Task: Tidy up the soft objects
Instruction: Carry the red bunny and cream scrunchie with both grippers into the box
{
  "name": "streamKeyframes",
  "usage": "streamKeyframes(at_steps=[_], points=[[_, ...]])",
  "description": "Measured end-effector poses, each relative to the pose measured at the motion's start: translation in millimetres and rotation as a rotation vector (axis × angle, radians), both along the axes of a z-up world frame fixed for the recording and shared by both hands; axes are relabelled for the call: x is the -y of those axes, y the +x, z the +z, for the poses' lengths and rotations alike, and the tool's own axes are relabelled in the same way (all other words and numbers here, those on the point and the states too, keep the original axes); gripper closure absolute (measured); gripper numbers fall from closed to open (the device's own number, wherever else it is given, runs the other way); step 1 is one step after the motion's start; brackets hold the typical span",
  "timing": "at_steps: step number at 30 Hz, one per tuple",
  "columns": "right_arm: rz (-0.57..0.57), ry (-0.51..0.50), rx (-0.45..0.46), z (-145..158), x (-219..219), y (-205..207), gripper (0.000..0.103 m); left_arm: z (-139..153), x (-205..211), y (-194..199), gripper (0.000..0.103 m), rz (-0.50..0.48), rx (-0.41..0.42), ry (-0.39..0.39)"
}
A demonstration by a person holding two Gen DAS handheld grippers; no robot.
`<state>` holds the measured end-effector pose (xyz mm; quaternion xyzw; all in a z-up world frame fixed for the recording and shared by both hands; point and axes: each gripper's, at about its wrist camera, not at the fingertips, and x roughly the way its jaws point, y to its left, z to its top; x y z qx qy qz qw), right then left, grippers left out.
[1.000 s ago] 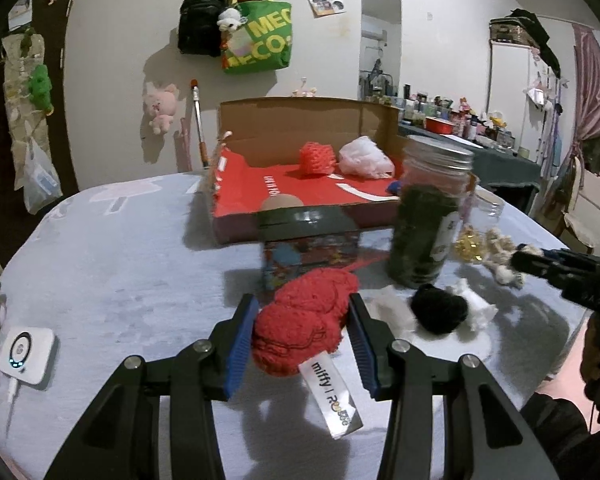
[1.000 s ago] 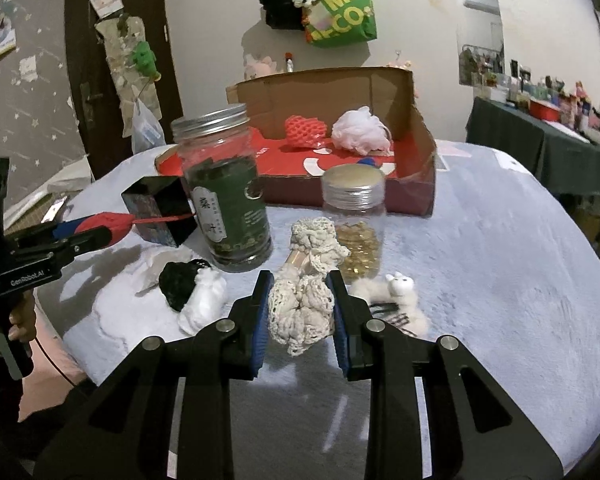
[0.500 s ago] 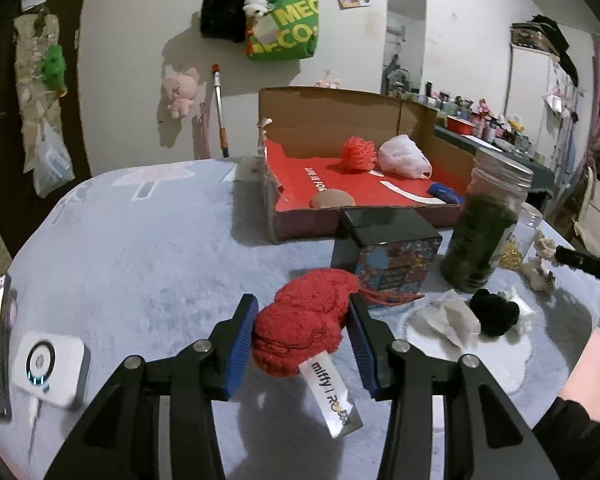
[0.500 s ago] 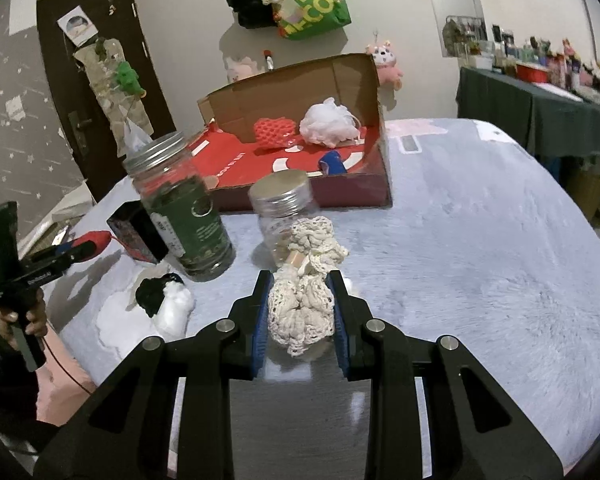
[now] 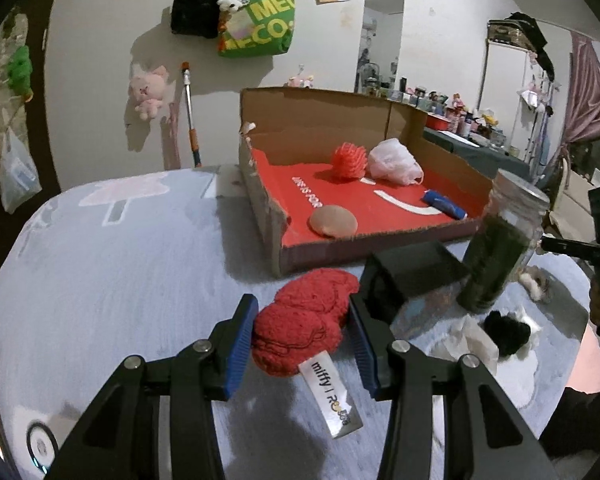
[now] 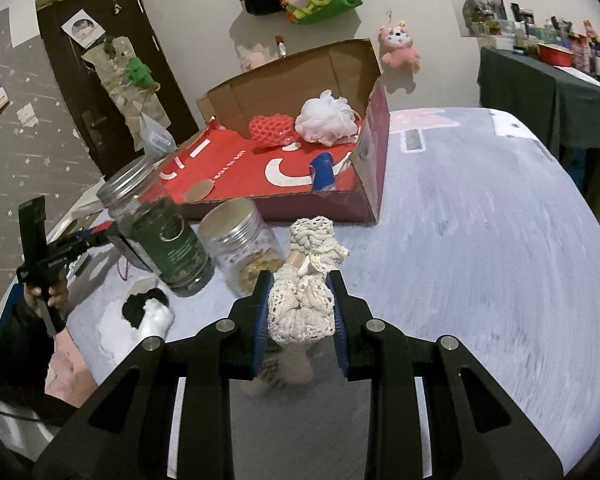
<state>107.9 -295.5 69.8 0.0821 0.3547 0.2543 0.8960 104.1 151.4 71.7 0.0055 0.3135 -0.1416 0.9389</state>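
My left gripper (image 5: pixel 302 338) is shut on a red knitted soft toy (image 5: pixel 306 326) with a white "miffy" label, held above the table short of the box. My right gripper (image 6: pixel 300 306) is shut on a cream lace soft item (image 6: pixel 302 300), held above the table. The open cardboard box (image 5: pixel 268 208) with a red floor holds a red mesh ball (image 5: pixel 349 161), a white puff (image 5: pixel 394 160), a tan round pad (image 5: pixel 333 221) and a blue tube (image 5: pixel 444 204). The box also shows in the right wrist view (image 6: pixel 374 168).
A dark-filled glass jar (image 5: pixel 496 256), a black cube box (image 5: pixel 416 280) and a black-and-white soft item (image 5: pixel 504 330) sit right of my left gripper. A smaller jar (image 6: pixel 244 252) stands by the dark jar (image 6: pixel 160 236). The grey table (image 6: pixel 480 240) extends to the right.
Both grippers have risen and come nearer the box while holding their items. The right view has swung so the box lies closer ahead.
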Motion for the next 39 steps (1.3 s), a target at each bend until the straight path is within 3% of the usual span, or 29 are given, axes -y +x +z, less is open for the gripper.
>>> streamKeyframes(at_steps=[12,24,31,39], points=[[0.068,0.001,0.005,18,-4,40,0.077,26,12,40,0.055,-0.085,0.008,0.009],[0.167,-0.058,0.034,44,-43,73,0.077,57,54,77,0.055,-0.134,-0.003,0.034],[0.205,-0.125,0.031,57,-82,112,0.077,70,95,118,0.055,-0.137,-0.038,0.100],[0.210,-0.250,-0.031,52,-123,163,0.077,52,124,169,0.055,-0.103,-0.133,0.191]])
